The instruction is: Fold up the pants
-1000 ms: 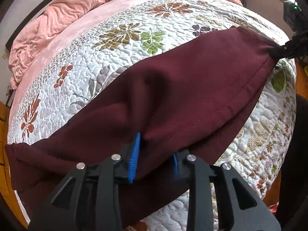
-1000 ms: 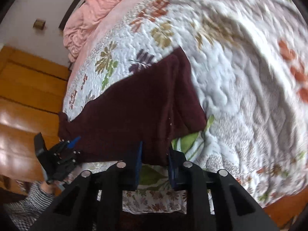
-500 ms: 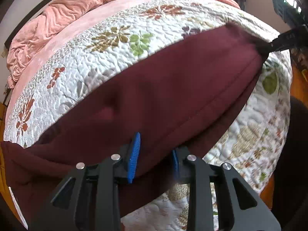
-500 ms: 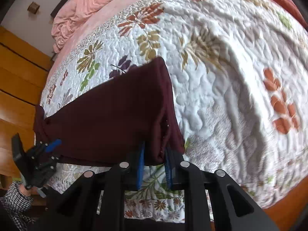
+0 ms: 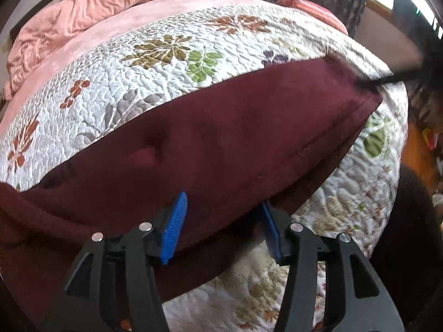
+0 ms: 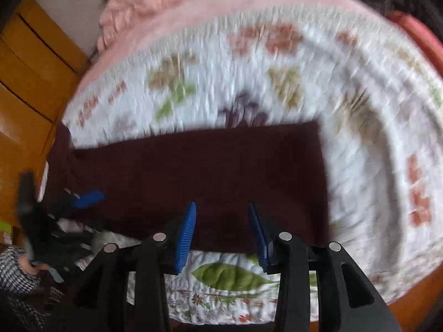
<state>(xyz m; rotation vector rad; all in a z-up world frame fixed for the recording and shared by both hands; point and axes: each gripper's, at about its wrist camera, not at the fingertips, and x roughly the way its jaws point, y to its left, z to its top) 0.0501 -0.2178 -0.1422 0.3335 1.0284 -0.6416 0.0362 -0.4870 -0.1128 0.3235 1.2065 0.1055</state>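
Observation:
Dark maroon pants (image 5: 221, 138) lie folded lengthwise across the floral quilt (image 5: 155, 63) of a bed. My left gripper (image 5: 221, 221) has its blue pads spread wide, with the near edge of the pants lying loosely between them. In the blurred right wrist view the pants (image 6: 210, 171) lie flat on the quilt (image 6: 360, 110). My right gripper (image 6: 221, 232) is open above their near edge, holding nothing. The left gripper (image 6: 83, 202) shows at the pants' far left end.
A pink blanket (image 5: 91, 8) is bunched at the head of the bed. A wooden wall (image 6: 30, 77) stands left of the bed. The bed's near edge drops to an orange floor (image 6: 415, 301).
Both grippers have opened and let go of the pants. The raised edge has been laid down on the quilt. The right gripper has pulled back and swung quickly, blurring its view.

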